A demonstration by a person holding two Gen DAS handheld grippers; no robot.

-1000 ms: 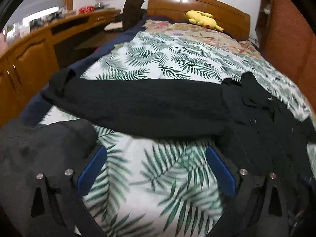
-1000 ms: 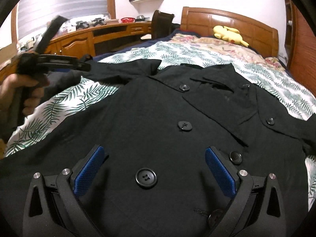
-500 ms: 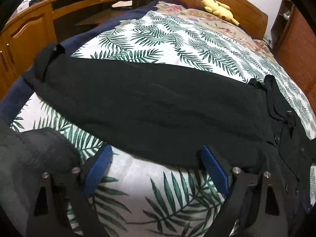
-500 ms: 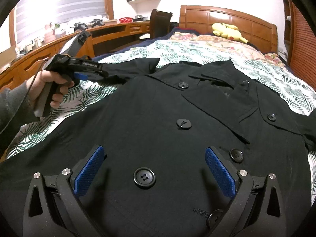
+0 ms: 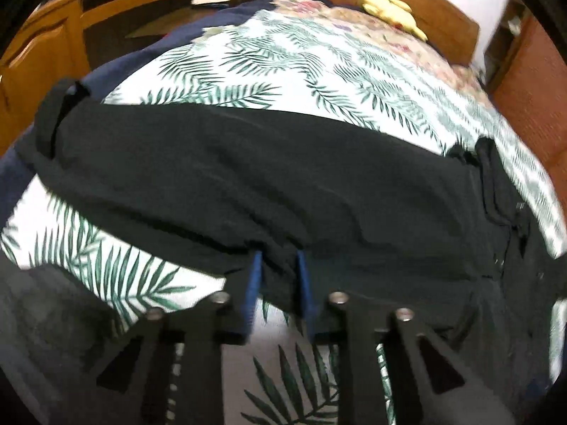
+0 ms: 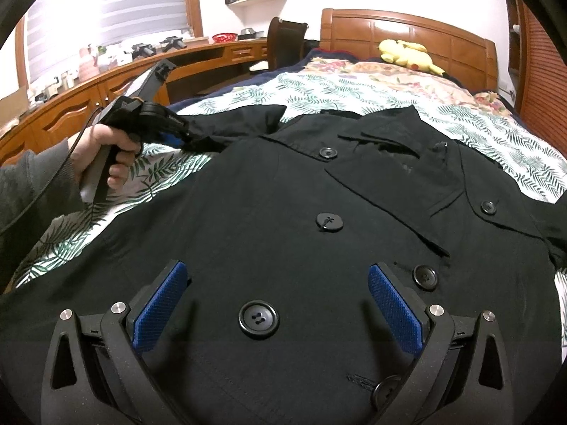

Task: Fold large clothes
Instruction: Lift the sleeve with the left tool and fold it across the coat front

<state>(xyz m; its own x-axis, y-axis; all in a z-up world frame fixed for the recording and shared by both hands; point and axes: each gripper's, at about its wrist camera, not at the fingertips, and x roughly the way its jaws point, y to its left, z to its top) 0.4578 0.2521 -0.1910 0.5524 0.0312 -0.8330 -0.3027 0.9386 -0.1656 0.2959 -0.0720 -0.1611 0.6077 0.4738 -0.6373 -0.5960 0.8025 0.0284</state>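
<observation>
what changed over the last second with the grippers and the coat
The left gripper came down to the near edge of the black coat's sleeve, and its jaws are closing with a fold of that edge between the blue pads. The right gripper stayed open and still above the coat front; coat body and bed unchanged.

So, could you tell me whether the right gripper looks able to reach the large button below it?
Probably yes: the right gripper is open above the coat, and nothing covers the button.
</observation>
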